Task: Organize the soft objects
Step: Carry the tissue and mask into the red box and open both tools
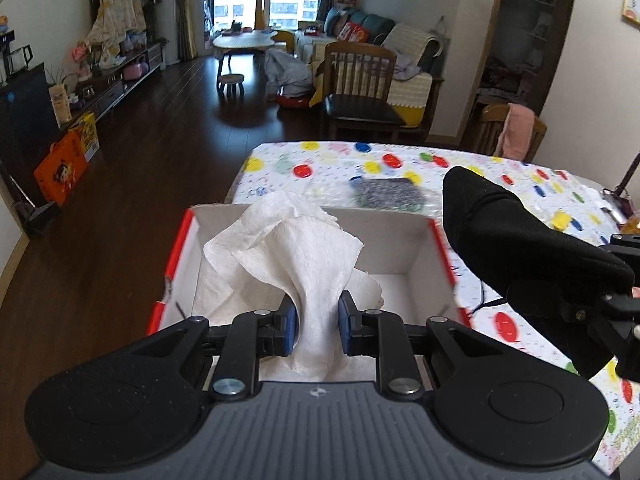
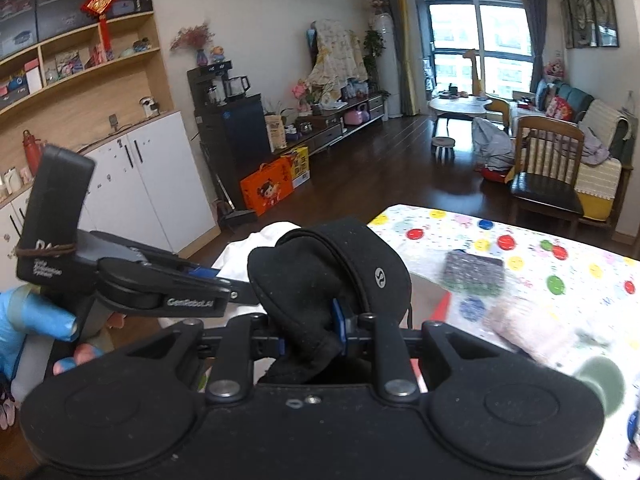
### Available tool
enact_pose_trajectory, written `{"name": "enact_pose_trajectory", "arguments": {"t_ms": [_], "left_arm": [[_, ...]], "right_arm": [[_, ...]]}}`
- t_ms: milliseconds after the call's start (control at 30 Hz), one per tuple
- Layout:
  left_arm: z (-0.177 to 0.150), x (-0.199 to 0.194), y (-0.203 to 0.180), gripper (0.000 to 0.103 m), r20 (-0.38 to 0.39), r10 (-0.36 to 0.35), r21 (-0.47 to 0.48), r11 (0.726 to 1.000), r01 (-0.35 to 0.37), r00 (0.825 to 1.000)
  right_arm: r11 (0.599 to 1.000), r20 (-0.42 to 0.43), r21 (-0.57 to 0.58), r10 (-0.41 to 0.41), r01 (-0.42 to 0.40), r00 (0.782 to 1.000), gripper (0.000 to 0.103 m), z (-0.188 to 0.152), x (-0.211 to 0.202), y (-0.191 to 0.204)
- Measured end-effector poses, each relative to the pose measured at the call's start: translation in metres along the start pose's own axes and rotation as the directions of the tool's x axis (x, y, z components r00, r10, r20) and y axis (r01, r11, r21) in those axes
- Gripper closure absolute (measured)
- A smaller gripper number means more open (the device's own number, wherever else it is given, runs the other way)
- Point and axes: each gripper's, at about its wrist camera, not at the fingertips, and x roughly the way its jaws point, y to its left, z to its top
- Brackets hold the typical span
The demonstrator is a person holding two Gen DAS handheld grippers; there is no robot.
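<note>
In your left wrist view, your left gripper [image 1: 317, 322] is clamped on a white tissue [image 1: 296, 248], pinched at its lower part so the rest fans up above the pads. It hangs over the open box [image 1: 404, 240], which has red outer sides and sits at the edge of the table [image 1: 400, 160] with its spotted cloth. To the right, the black cap [image 1: 516, 240] rides in your other gripper, just beside the box's right wall. Lower the tissue well inside the walls before letting go, so the loose top folds in rather than draping over the rim.

In your right wrist view, your right gripper [image 2: 310, 330] is closed tight on the cap [image 2: 332, 268], gripping a fold of fabric with the crown bulging above the jaws. The left gripper [image 2: 192, 294] crosses just in front, left of the cap. Give it room: release one item at a time, and bring the cap over the box opening only when the tissue is clear.
</note>
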Motion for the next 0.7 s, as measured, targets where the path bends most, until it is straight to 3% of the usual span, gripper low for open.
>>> {"name": "enact_pose_trajectory", "arguments": {"t_ms": [367,700], "left_arm": [[0.004,0.057,0.037,0.082,-0.069,0.0,-0.006,1.0,-0.001,0.998],[-0.007,0.107,0.043,0.082,-0.157,-0.004,0.009,1.0,0.005,0.988]], "right_arm": [[0.999,-0.063,-0.015,-0.031,0.03,0.998,0.082,-0.005,0.073,0.008],[0.997,-0.193,0.018,-0.073,0.078,0.978,0.082,-0.021,0.129,0.002]]}}
